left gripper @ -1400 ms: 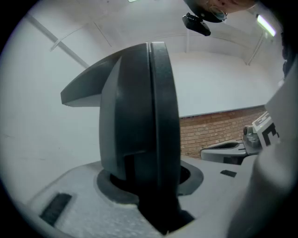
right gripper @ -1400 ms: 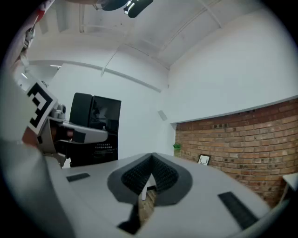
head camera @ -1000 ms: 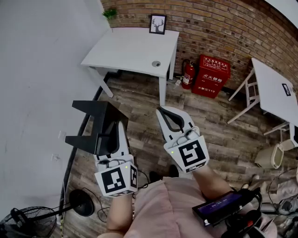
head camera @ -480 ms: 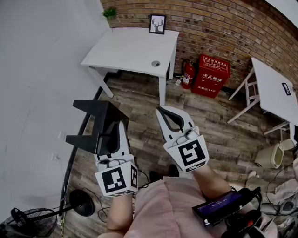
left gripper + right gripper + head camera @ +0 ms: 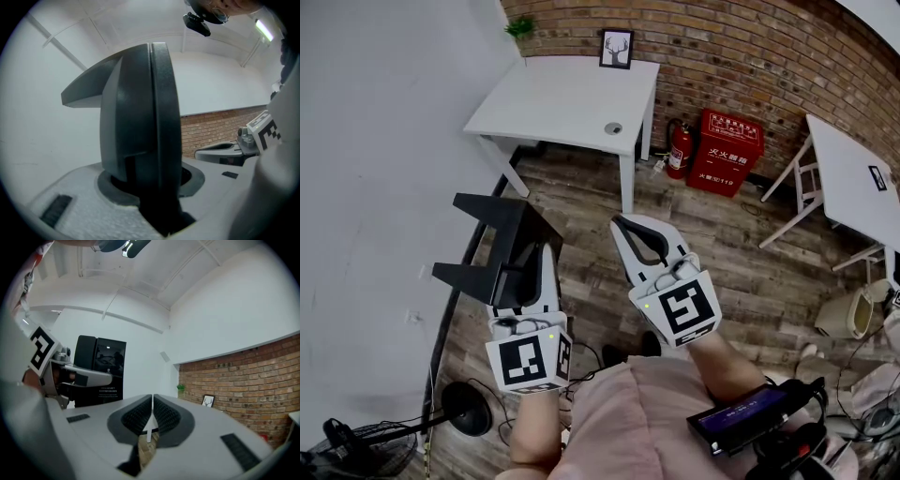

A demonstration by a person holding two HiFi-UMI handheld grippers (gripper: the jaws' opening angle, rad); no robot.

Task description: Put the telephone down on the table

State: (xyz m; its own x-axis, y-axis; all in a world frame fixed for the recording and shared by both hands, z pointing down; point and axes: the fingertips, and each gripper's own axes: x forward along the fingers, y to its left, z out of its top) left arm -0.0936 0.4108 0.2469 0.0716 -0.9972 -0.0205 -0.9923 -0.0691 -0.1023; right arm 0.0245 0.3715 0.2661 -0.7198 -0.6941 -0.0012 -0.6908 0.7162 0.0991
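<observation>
Here, in the head view, the left gripper (image 5: 534, 270) points level out in front of the person and pinches a black telephone (image 5: 497, 246), a wedge-shaped unit that juts out to the left of the jaws. The telephone hangs over the wooden floor (image 5: 722, 253), well apart from the white table (image 5: 562, 103) that stands against the brick wall (image 5: 750, 56). The right gripper (image 5: 626, 228) is just beside it, jaws pressed together with nothing in them. A framed deer picture (image 5: 617, 49) and a small plant (image 5: 522, 26) stand at the table's far edge; a fire extinguisher (image 5: 678, 150) and a red box (image 5: 731, 141) stand on the floor to the table's right.

In the left gripper view, the telephone (image 5: 140, 117) stands upright between the jaws, both pads tight against its dark body, which fills the middle of the frame. The right gripper (image 5: 225, 152) shows off to the right.

In the right gripper view, the right gripper (image 5: 152, 416) has its ribbed pads (image 5: 136, 416) meeting along a thin line, with nothing between them.
</observation>
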